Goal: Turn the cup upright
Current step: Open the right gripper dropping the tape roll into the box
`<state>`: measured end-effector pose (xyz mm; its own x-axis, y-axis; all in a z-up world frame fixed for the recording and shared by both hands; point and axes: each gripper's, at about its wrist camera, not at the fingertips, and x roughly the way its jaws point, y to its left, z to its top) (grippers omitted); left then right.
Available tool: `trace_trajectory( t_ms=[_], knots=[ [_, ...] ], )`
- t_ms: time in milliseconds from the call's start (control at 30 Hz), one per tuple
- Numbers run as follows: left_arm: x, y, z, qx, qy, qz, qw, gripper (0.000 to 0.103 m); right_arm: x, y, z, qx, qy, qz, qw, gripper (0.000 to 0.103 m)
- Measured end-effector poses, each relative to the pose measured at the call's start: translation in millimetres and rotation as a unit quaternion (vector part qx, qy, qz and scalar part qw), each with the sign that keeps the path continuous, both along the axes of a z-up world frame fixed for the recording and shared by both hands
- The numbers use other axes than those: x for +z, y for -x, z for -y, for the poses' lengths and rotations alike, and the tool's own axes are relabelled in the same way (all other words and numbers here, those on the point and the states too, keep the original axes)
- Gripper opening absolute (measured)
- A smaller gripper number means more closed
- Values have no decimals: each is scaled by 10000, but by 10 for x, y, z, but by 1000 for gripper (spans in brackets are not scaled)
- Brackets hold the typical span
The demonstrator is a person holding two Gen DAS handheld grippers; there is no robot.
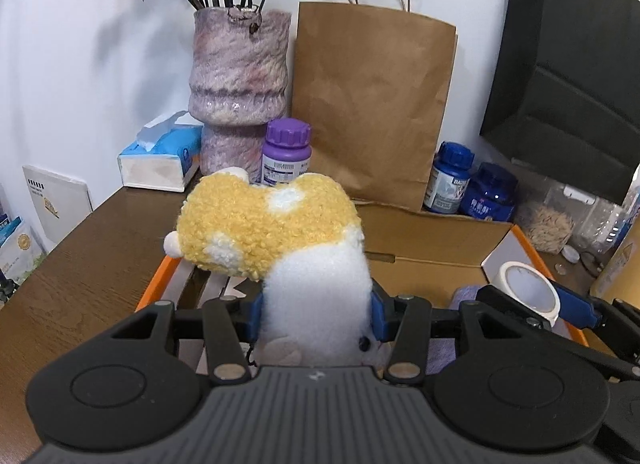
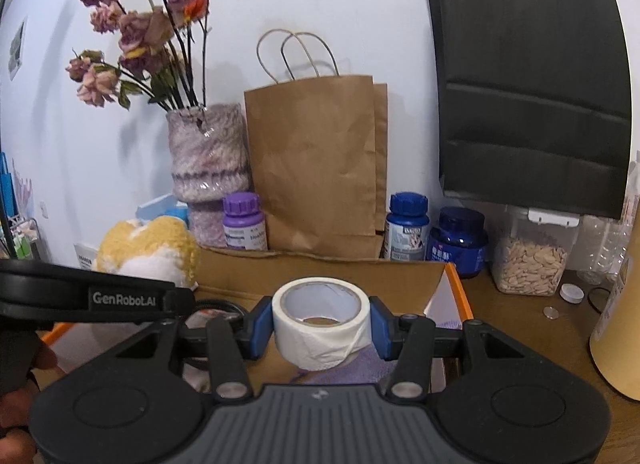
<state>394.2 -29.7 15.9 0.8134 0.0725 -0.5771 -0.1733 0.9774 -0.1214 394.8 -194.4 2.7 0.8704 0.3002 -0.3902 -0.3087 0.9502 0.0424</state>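
No cup shows in either view. My left gripper [image 1: 316, 314] is shut on the white body of a yellow and white plush toy [image 1: 272, 224], held above an open cardboard box with orange edges [image 1: 432, 240]. My right gripper [image 2: 320, 330] is shut on a roll of white tape [image 2: 320, 320], its hole facing up, over the same box [image 2: 320, 268]. In the left wrist view the tape roll [image 1: 528, 288] hangs at the right. The plush toy [image 2: 148, 252] appears at the left of the right wrist view. A purple cloth [image 2: 360, 364] lies in the box.
Along the wall stand a fuzzy vase of dried flowers [image 1: 240, 76], a brown paper bag [image 1: 372, 104], a purple bottle [image 1: 286, 152], two blue bottles [image 1: 472, 184] and a tissue box [image 1: 160, 156]. A black bag [image 2: 528, 84] hangs above a seed jar [image 2: 532, 260]. A hand [image 2: 20, 396] is at lower left.
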Motion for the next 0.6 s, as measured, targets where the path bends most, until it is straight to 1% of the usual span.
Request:
trace_trajectory(
  t_ms=[133,233,267,300,333,367,400,433,500,600],
  knots=[
    [-34,-21,19,-19,-94,-68,9999,51,-41,-27,12,-45,37,-71,10000,48],
    [-54,-39,17,-24,-105,-172,9998,53,-63,-43,15,-34,77,-135,9999,49],
    [-57,-38,12,5,-113,-180,9998,58,-71,-51,16,13,97,-186,9998,50],
    [-55,-34,8,43,-136,-170,9998,67,-80,-55,17,41,111,-213,9997,57],
    [-46,-23,5,87,-168,-131,9997,74,-87,-61,19,42,121,-238,9996,74],
    [-32,-8,2,143,-193,-73,9997,87,-89,-70,22,10,134,-254,9996,82],
    [-19,7,-1,198,-213,-9,9996,93,-90,-74,28,-33,153,-257,9995,93],
    [-1,24,-2,249,-248,64,9994,95,-88,-75,34,-65,162,-255,9995,97],
    [25,40,-3,307,-280,152,9990,103,-80,-83,59,-100,137,-278,9995,103],
    [47,48,-16,373,-265,189,9988,103,-70,-94,86,-175,114,-294,9994,103]
  ],
)
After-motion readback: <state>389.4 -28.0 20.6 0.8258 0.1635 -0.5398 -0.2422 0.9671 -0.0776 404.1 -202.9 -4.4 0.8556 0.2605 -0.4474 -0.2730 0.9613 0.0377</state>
